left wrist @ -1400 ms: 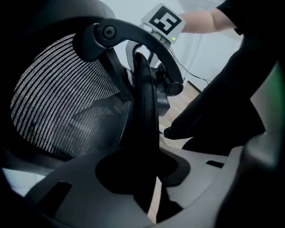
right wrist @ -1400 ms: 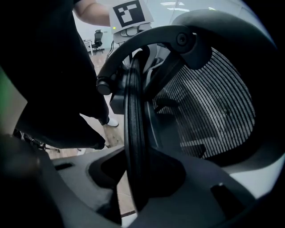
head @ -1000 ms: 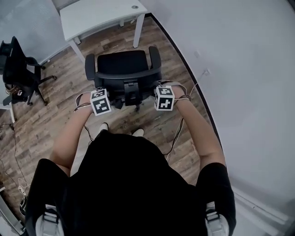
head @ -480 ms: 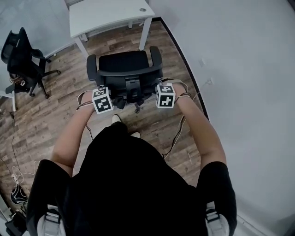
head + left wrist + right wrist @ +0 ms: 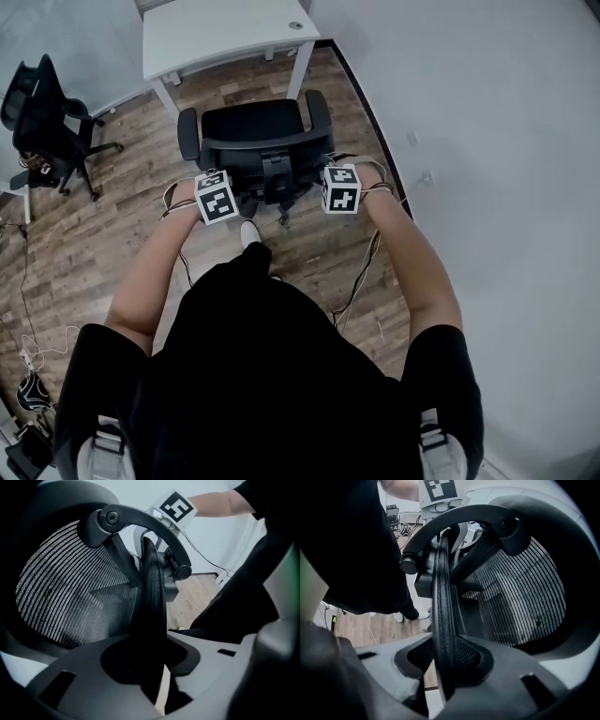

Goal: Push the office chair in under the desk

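chair: black chair (image 5: 253,127) on the wood floor (image 5: 94,234), seat facing the bench (image 5: 216,33). It is near the front edge but not under it. The wall (image 5: 487,141) is close on its right.
left gripper: left gripper (image 5: 157,667) has its fingers closed on the left end of the back (image 5: 265,150), with the rim edge-on between them.
right gripper: right gripper (image 5: 443,667) does the same at the right end, fingers clamped on the mesh-covered rim.
stage: looks mid-push, with most of the travel under the bench left to do.
risk, veer: uneven push from the two hands could swing the chair into the bench leg (image 5: 298,70) or the wall.
risk, arms: armrests (image 5: 187,131) may hit the bench edge. I can't tell their height against it from here.
risk, grip: the rim is thin and curved, so the fingers could slide along it or pop off if the push angle changes.
risk, tilt: pushing this high could recline the back instead of rolling the base.
risk, snag: cables (image 5: 361,272) trail by the feet, and a shoe (image 5: 249,232) sits close behind the base.
materials: the back is see-through ribbed mesh (image 5: 61,588) on a hard plastic hoop. A smooth curved frame arc (image 5: 140,520) with round pivot caps runs behind it. The seat is padded and matte. The bench top is flat white on white legs.
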